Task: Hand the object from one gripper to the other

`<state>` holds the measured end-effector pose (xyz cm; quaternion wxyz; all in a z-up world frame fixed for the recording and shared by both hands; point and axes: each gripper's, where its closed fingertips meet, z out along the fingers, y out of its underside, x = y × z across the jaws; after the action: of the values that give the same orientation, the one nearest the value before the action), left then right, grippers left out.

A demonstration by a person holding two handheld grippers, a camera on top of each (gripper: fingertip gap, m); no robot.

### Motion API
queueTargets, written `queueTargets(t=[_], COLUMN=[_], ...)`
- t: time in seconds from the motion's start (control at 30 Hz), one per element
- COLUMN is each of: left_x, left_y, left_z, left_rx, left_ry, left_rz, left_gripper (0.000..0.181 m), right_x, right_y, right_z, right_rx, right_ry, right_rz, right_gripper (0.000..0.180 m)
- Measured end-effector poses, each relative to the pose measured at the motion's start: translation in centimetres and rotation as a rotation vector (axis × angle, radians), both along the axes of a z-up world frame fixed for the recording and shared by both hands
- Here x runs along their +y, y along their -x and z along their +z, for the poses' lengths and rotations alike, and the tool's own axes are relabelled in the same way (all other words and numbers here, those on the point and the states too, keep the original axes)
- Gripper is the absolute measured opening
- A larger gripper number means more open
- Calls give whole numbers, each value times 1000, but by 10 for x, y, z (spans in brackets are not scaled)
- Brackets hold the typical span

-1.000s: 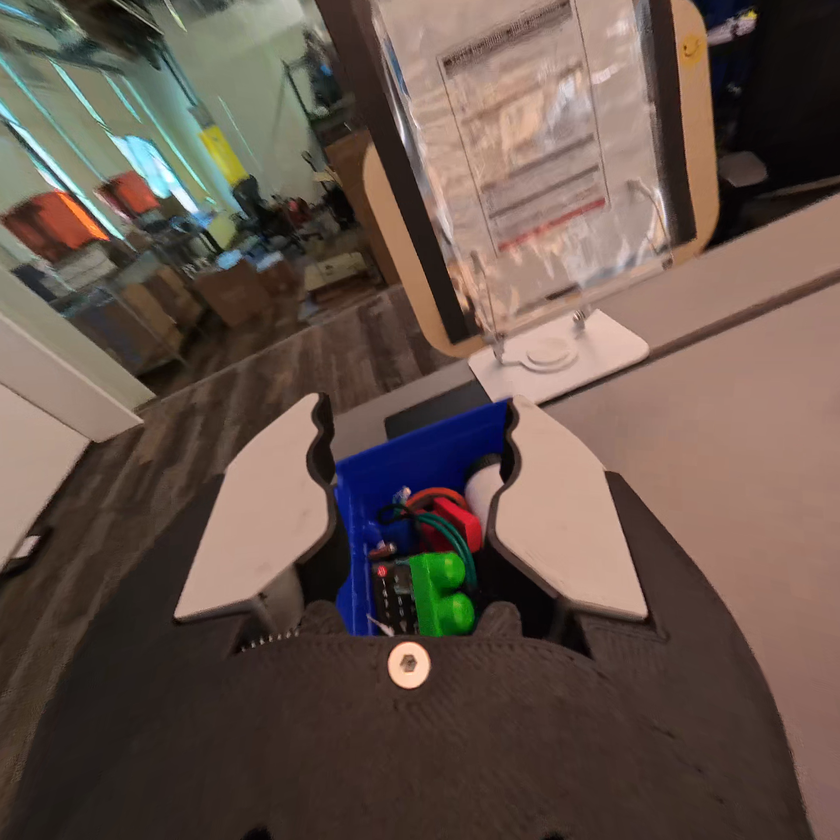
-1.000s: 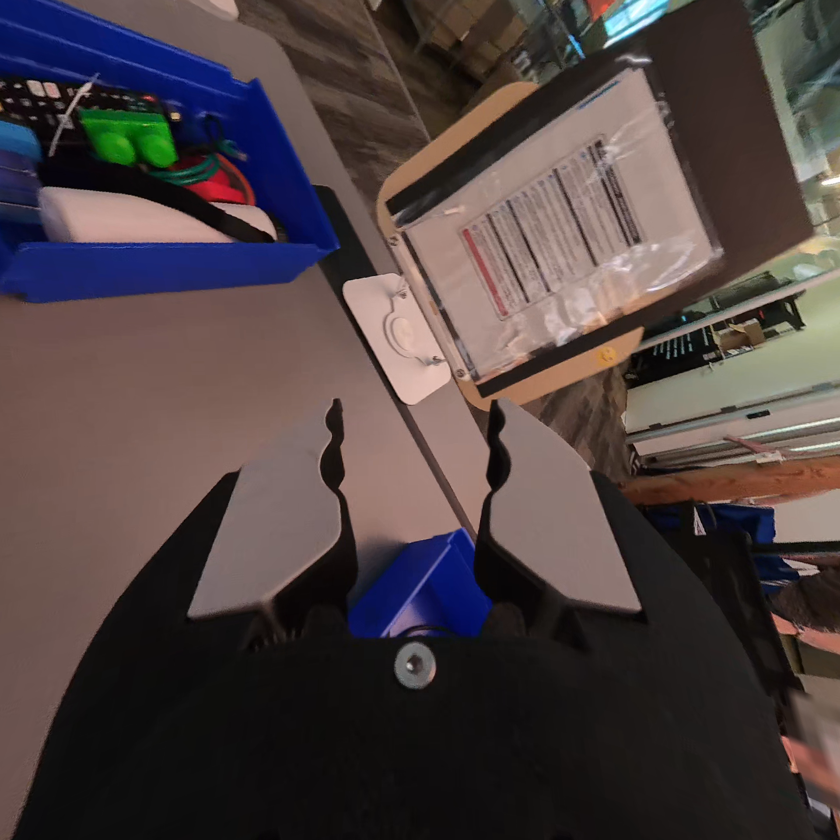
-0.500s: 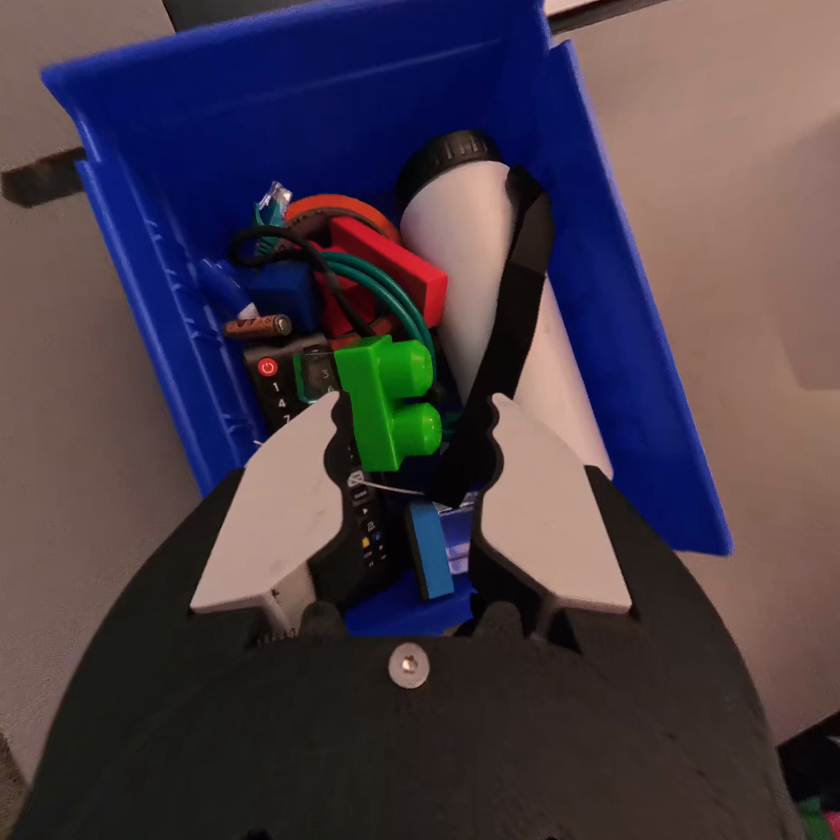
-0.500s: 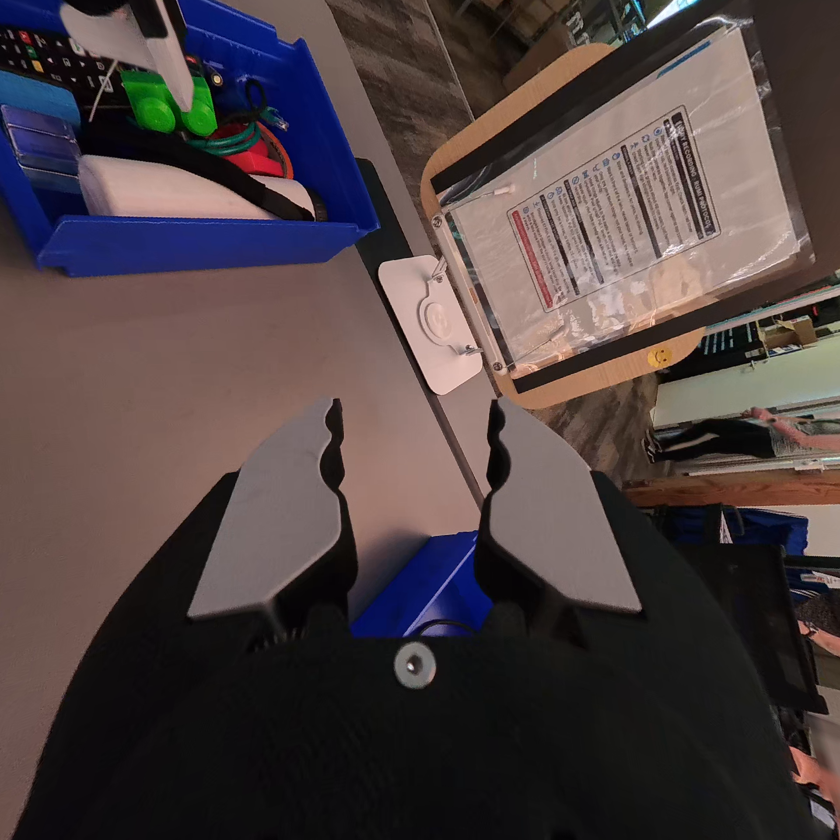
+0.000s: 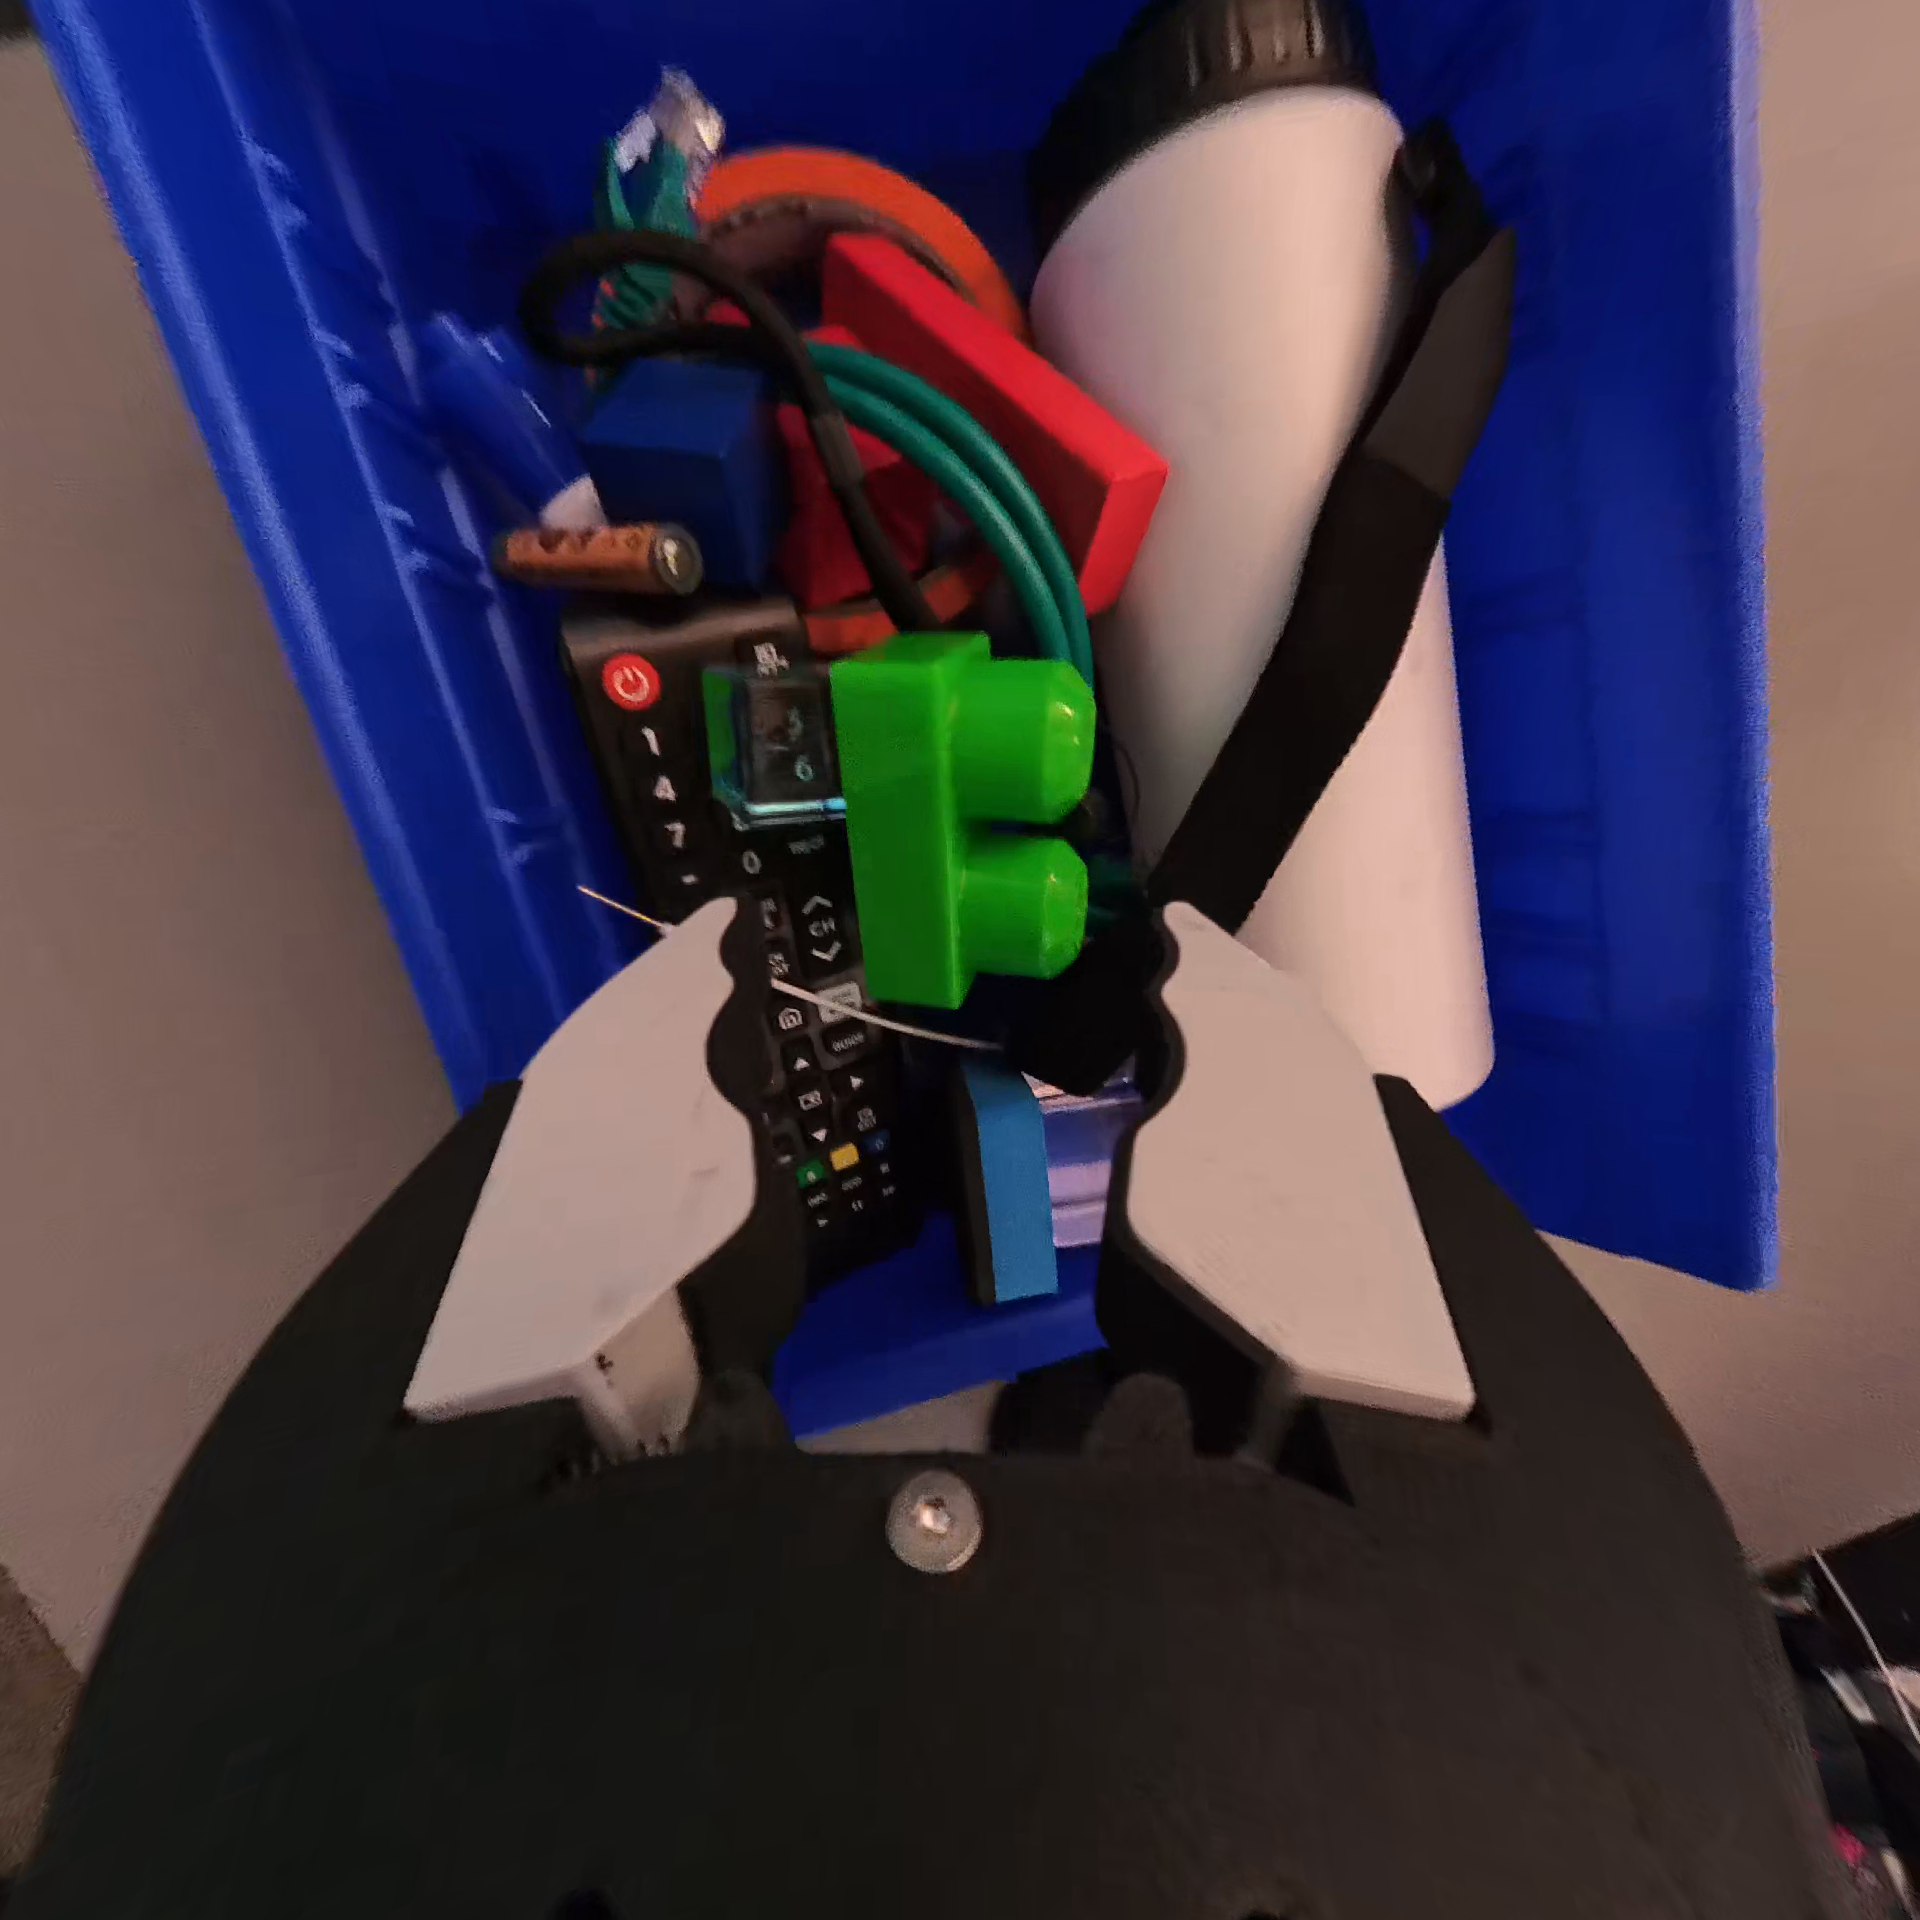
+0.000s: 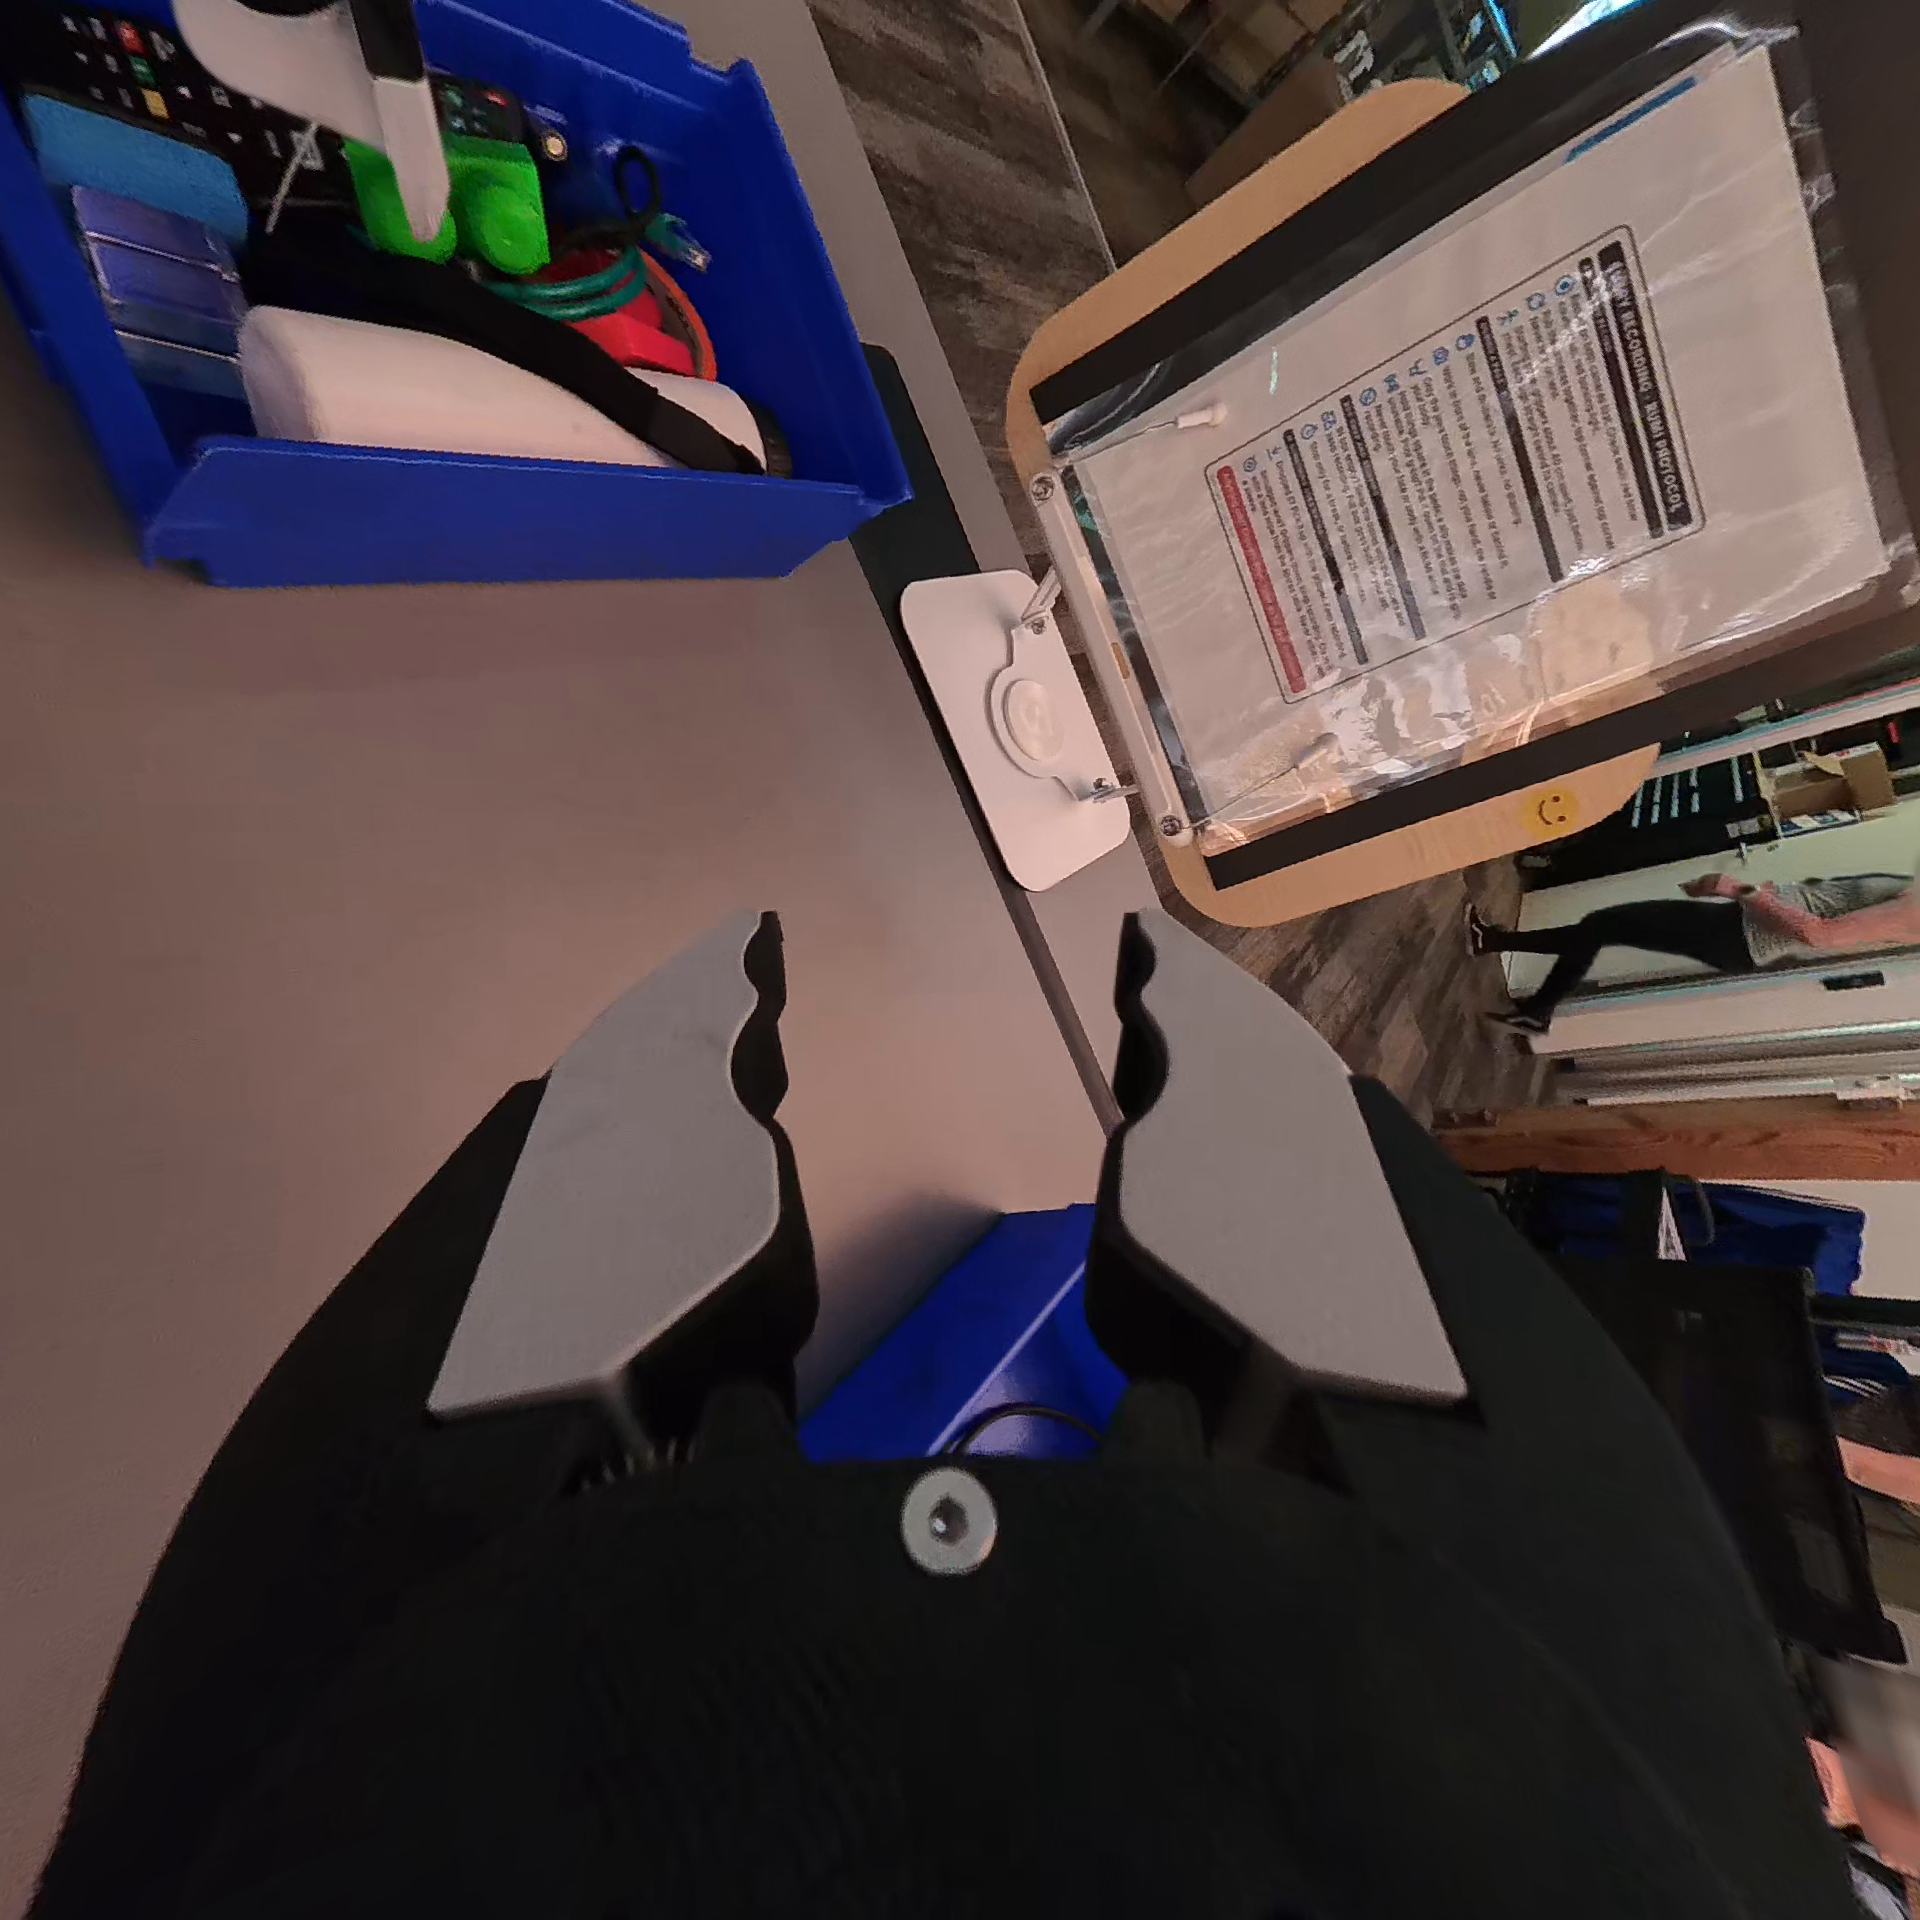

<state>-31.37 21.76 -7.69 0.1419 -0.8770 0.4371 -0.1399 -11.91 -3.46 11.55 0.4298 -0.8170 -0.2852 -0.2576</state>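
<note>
Two grippers: both empty, jaws apart; handover not begun.
Progress: no pick yet. Left to do, by my read: grab, lift, pass, release.
Bin: blue plastic bin [image 5: 343,582] on a grey table [image 6: 416,831], ribbed walls, packed full.
Remote: black TV remote [image 5: 727,935], flat, rubbery keys, lying along the bin's left side.
L gripper: left gripper [image 5: 940,925] spread wide, low over the bin, grey fingers w/ scalloped black pads.
Object (likely): green block [image 5: 935,821], glossy plastic, two rounded studs; sits on the remote just ahead of the L tips. Right view shows one L finger [image 6: 405,135] in front of it; contact unclear.
Cable: green cable [image 5: 977,488], coiled, lying over a red block [image 5: 997,405].
Bottle: white bottle [image 5: 1247,499], smooth cyl., black cap, black strap [image 5: 1340,665] across it.
R gripper: right gripper [image 6: 951,935] open, nothing held, well apart from the bin; second blue bin [image 6: 966,1340] beneath it.
Stand: laminated sheet [image 6: 1455,468] on a white base, far table edge.
</note>
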Motion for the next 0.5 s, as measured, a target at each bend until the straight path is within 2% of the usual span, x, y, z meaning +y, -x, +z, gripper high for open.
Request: queueTargets(t=[0.1,0.2,0.3,0.43,0.5], left_x=[-1,-4,-6,-10,-20], left_y=[4,-2,-1,-4,-22], left_z=[-16,-19,-14,20,56], left_rx=[72,43,25,-59,-221], left_ry=[41,105,121,27,-34], left_rz=[-9,-21,-16,-47,-97], left_gripper=[65,45,45,45,45], right_x=[-2,-4,-5,-6,-5], right_y=[6,11,17,29,36], right_z=[-4,-8,-9,4,17], right_rx=[5,17,34,81,96], right_ry=[-1,-3,-27,-116,-198], right_rz=[21,46,74,134,177], right_gripper=[63,63,63,62,62])
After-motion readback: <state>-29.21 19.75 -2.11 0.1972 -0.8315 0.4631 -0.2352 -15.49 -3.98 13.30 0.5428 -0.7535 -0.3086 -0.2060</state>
